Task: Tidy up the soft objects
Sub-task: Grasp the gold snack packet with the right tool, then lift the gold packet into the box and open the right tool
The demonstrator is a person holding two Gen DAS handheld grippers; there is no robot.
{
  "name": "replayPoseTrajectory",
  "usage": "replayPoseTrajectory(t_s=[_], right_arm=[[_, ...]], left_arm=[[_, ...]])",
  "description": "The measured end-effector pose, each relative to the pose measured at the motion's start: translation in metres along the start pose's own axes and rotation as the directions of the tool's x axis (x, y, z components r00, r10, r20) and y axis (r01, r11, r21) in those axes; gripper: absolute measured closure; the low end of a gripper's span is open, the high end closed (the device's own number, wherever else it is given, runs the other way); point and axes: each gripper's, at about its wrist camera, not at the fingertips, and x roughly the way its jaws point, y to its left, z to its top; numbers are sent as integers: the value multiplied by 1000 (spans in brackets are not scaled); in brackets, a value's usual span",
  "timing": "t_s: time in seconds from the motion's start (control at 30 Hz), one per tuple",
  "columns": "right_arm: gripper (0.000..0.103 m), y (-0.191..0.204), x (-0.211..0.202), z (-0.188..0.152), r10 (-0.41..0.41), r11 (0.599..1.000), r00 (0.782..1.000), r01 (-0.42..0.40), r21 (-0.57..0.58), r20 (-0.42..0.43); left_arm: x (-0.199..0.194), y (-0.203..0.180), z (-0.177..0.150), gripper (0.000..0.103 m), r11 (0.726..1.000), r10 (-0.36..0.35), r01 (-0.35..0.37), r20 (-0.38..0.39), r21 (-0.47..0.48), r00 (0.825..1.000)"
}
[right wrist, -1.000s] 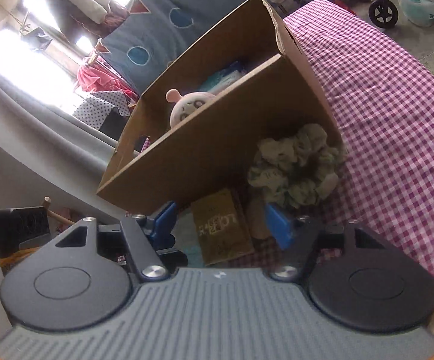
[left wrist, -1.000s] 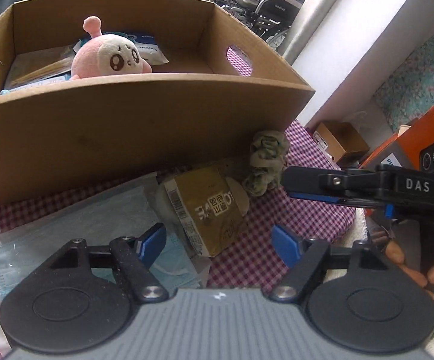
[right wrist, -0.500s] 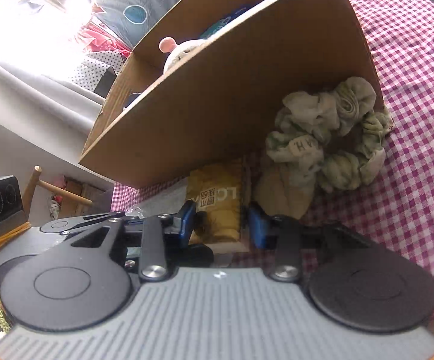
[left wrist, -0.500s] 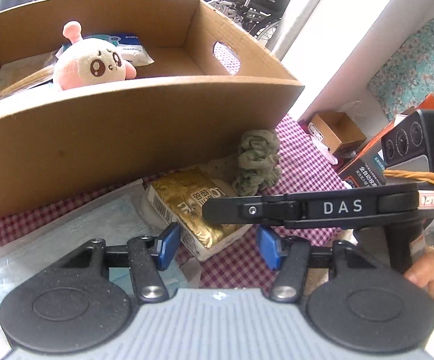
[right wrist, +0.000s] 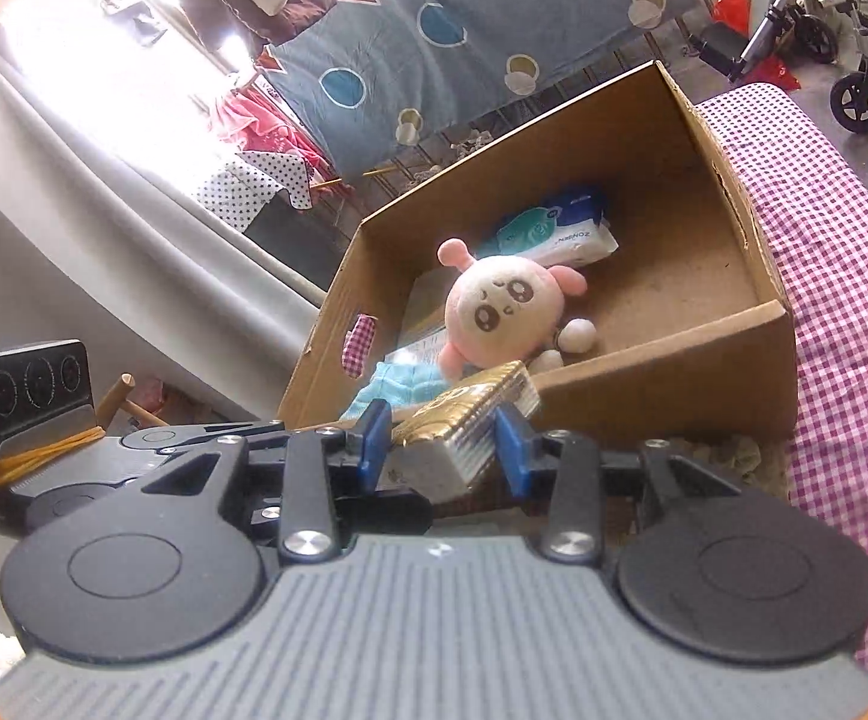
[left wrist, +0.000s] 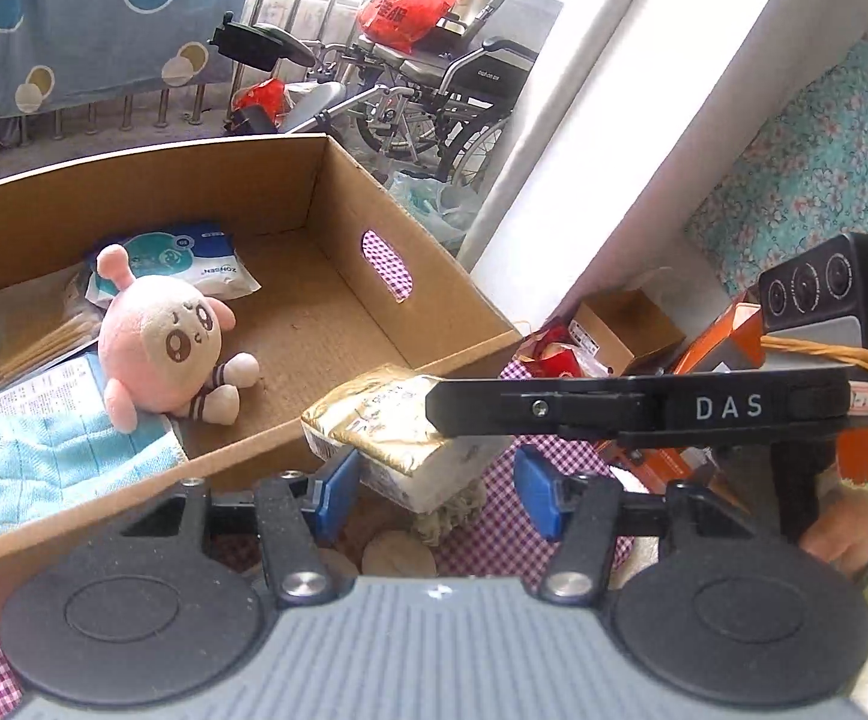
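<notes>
Looking along the left hand-held gripper (left wrist: 431,501) first: blue pads spread apart, nothing between them, held low just outside the near wall of the cardboard box (left wrist: 434,324). Right hand-held gripper (left wrist: 434,411) reaches in from the right side, level, its black finger laid over a gold-wrapped pack (left wrist: 386,426) that hangs above the box's near corner. Person's fingers (left wrist: 836,534) show at the far right on its handle. Inside the box: pink plush toy (left wrist: 161,354) lying on its back, light blue cloth (left wrist: 68,465) at the near left, wipes pack (left wrist: 185,261) toward the back. Green scrunchie (left wrist: 452,510) partly hidden under the gold pack, on the checkered table (left wrist: 506,510). Wheelchair (left wrist: 434,96) in the background.

Right wrist view: right hand-held gripper (right wrist: 443,444) clamped on the gold-wrapped pack (right wrist: 464,426), blue pads pressing both sides, pack tilted, raised at the box's (right wrist: 674,372) near wall. Plush toy (right wrist: 503,312) just beyond it inside the box, blue cloth (right wrist: 395,390) to its left, wipes pack (right wrist: 554,231) behind. Left hand-held gripper's body (right wrist: 194,444) low at the left, pads not visible here. Checkered table (right wrist: 842,276) runs along the right.
</notes>
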Motion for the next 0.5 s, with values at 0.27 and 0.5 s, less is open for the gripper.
replayPoseTrajectory(t_s=[0.27,0.5], right_arm=[[65,-7,-20,-2,3,1000,1000,-2,26,-21],[65,5,-20,36,0,999,1000,1,-49,9]], left_arm=[[3,6,9,45,998,-39,39,0,-38,999],[-4,10,33,45,999,-33,34,60,-17,998]])
